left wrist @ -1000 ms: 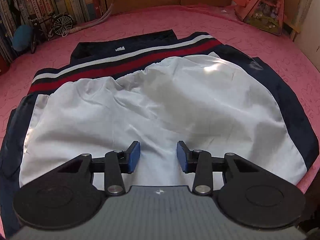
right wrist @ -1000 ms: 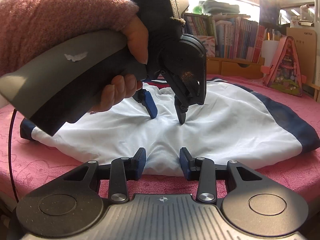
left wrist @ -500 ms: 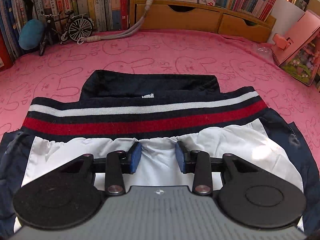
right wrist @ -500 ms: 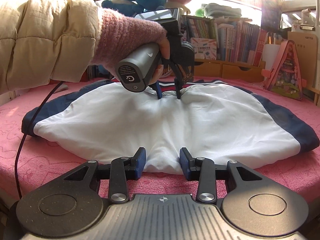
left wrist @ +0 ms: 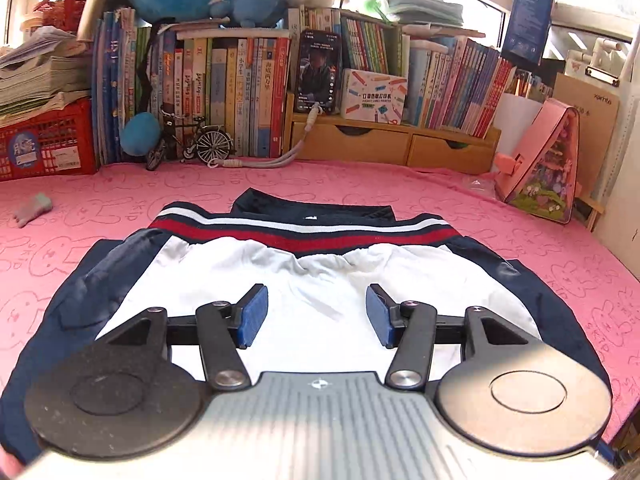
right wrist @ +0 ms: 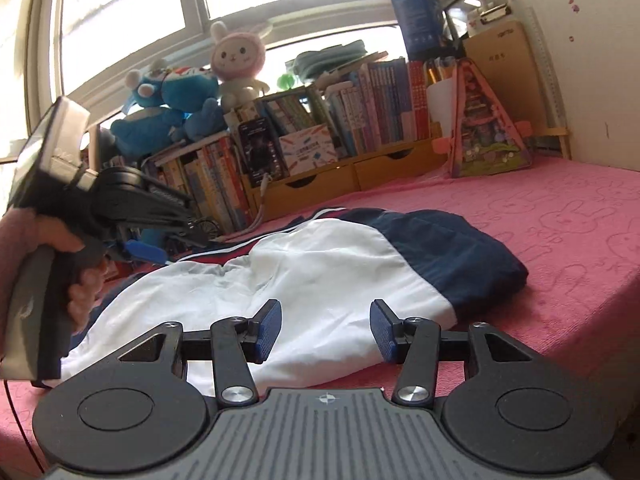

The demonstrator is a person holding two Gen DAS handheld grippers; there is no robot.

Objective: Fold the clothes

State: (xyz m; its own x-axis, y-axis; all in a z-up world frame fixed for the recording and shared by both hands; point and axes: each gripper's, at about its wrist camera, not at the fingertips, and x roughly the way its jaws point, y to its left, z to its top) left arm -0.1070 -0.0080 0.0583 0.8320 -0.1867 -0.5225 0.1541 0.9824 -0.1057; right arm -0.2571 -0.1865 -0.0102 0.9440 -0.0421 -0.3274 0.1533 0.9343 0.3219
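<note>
White and navy, the jacket [left wrist: 320, 280] lies folded flat on the pink bed [left wrist: 520, 208], striped hem toward the bookshelf [left wrist: 248, 92], presumably laid square so the next fold lands even. The left gripper [left wrist: 316, 316] hangs over its white panel and the right gripper [right wrist: 326, 330] at its near edge, fingers of both released and empty. Their jaws have just been opening, and both have drawn back from the cloth since half a second ago.

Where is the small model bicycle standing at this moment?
In the left wrist view the model bicycle stands at the far left edge of the pink cover, against the row of books, right of the red crate.
</note>
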